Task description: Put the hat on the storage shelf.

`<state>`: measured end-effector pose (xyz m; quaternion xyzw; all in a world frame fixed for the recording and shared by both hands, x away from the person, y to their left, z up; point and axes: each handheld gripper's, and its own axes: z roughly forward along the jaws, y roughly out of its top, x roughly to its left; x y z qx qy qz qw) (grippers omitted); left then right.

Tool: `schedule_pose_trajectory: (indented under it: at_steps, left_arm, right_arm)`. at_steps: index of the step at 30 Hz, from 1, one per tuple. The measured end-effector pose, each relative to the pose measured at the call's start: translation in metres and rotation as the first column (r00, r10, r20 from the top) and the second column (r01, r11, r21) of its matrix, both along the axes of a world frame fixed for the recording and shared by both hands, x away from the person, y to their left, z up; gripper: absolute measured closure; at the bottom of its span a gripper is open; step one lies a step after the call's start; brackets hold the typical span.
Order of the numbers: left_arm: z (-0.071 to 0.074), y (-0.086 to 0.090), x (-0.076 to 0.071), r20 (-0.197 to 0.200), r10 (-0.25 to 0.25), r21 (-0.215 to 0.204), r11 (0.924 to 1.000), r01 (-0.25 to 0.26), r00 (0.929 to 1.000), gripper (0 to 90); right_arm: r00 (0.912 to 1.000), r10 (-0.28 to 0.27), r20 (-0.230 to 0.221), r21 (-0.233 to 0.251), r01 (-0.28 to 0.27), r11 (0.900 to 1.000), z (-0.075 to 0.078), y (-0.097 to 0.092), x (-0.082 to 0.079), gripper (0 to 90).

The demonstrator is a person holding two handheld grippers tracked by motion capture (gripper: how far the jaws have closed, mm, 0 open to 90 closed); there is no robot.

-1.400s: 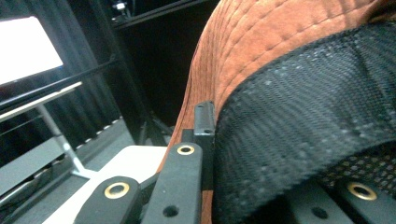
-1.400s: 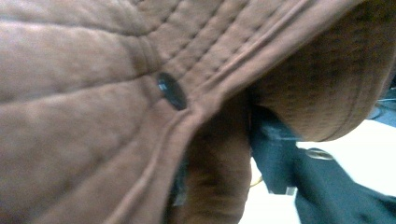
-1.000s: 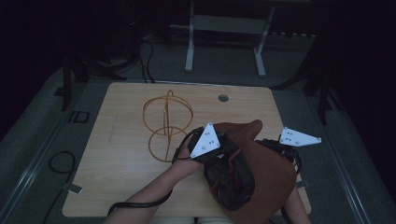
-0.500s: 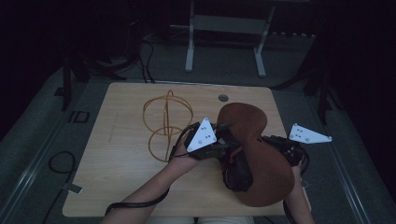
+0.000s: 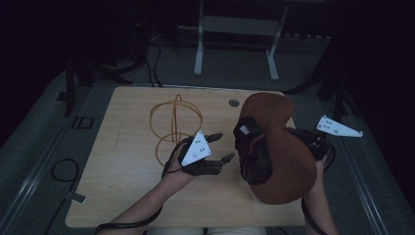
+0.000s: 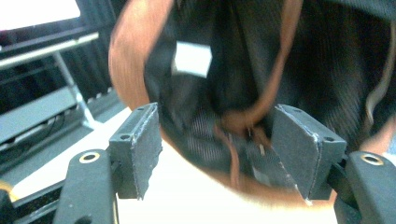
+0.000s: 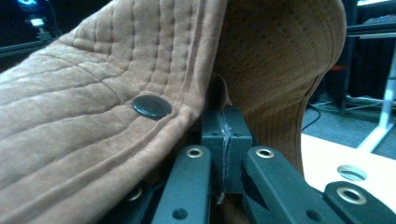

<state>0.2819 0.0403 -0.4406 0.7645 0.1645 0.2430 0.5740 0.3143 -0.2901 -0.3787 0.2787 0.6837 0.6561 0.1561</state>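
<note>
Your right hand-held gripper (image 5: pixel 298 139) had its jaws pressed flat together on the edge of the brown hat (image 5: pixel 281 161), with the fabric pinched in the seam between the two pads; in the right gripper view the stitched suede brim (image 7: pixel 93 116) draped over the jaws, and a dark round snap (image 7: pixel 152 106) sat on it just above them. From the high view you held the hat up over the right half of the wooden surface (image 5: pixel 127 196), turned so that its dark lining (image 5: pixel 254 152) and a small pale label (image 5: pixel 243 129) faced your left side. Your left hand-held gripper (image 5: pixel 220 147) stood just beside the hat's opening with its jaws spread wide and nothing between them; the grey three-cornered plate (image 5: pixel 195 148) on top of it caught the light. In the left gripper view the two pads (image 6: pixel 140 149) stood well apart, and beyond them the inside of the hat was blurred, showing dark lining, a white tag (image 6: pixel 192 58) and a thin brown cord (image 6: pixel 261 107) looping down. Whether the left pads touched the hat I could not tell. Behind your left hand, an orange wire frame (image 5: pixel 173 125) of crossed hoops stood upright on the surface, near the middle. A small round grommet (image 5: pixel 234 103) sat at the far edge of the surface.
</note>
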Motion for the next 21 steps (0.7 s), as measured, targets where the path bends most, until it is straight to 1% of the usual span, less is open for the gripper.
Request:
schedule_pose_trajectory:
  at_steps: [1,3,4,6,7,9,11,14,17,19,20,21]
  left_arm:
    - [-0.003,0.002,-0.001,-0.013,0.013,0.012,0.9998,-0.013,0.9998,27.8]
    - [-0.011,0.007,-0.002,-0.039,0.006,0.02,0.9998,-0.005,0.9992,25.4]
    - [-0.014,0.009,-0.003,-0.044,0.02,0.039,0.9991,-0.018,0.9988,22.9]
    - [-0.021,0.012,-0.005,-0.063,0.025,0.06,0.998,-0.021,0.9977,17.6]
    - [-0.024,0.014,-0.005,-0.066,0.032,0.071,0.9971,-0.028,0.9973,17.4]
    - [-0.031,0.019,-0.007,-0.089,0.035,0.081,0.9963,-0.028,0.9954,16.2]
    - [-0.037,0.025,-0.008,-0.101,0.046,0.097,0.9947,-0.036,0.9938,15.7]
    - [-0.048,0.034,-0.009,-0.132,0.057,0.107,0.9934,-0.043,0.9897,15.2]
    - [-0.06,0.045,-0.011,-0.147,0.07,0.117,0.9917,-0.053,0.9866,14.8]
    - [-0.068,0.052,-0.013,-0.152,0.09,0.126,0.9895,-0.071,0.9843,14.8]
    - [-0.072,0.056,-0.013,-0.162,0.096,0.129,0.9887,-0.075,0.982,14.8]
    - [-0.072,0.056,-0.013,-0.162,0.096,0.129,0.9887,-0.075,0.982,14.8]
  right_arm:
    - [1.0,-0.004,0.0,-0.001,0.004,1.0,0.002,0.001,0.002,90.0]
    - [1.0,-0.004,0.001,0.005,0.004,1.0,0.006,0.002,0.006,90.0]
    - [1.0,-0.007,0.004,0.002,0.007,1.0,0.008,0.003,0.008,90.0]
    - [0.9999,-0.01,0.002,0.009,0.01,0.9999,0.011,0.006,0.012,90.0]
    - [0.9999,-0.015,0.003,0.008,0.015,0.9999,0.012,0.007,0.014,90.0]
    - [0.9998,-0.018,0.001,0.009,0.018,0.9998,0.015,0.01,0.019,90.0]
    - [0.9997,-0.026,0.001,0.011,0.026,0.9996,0.017,0.013,0.024,89.9]
    - [0.9996,-0.029,-0.005,0.007,0.029,0.9995,0.02,0.019,0.031,89.9]
    - [0.9995,-0.029,-0.012,0.011,0.029,0.9995,0.022,0.024,0.039,89.9]
    - [0.9994,-0.032,-0.013,0.012,0.032,0.9994,0.024,0.028,0.044,89.9]
    - [0.9993,-0.034,-0.014,0.011,0.034,0.9994,0.025,0.03,0.046,89.9]
    - [0.9993,-0.034,-0.014,0.011,0.034,0.9994,0.025,0.03,0.046,89.9]
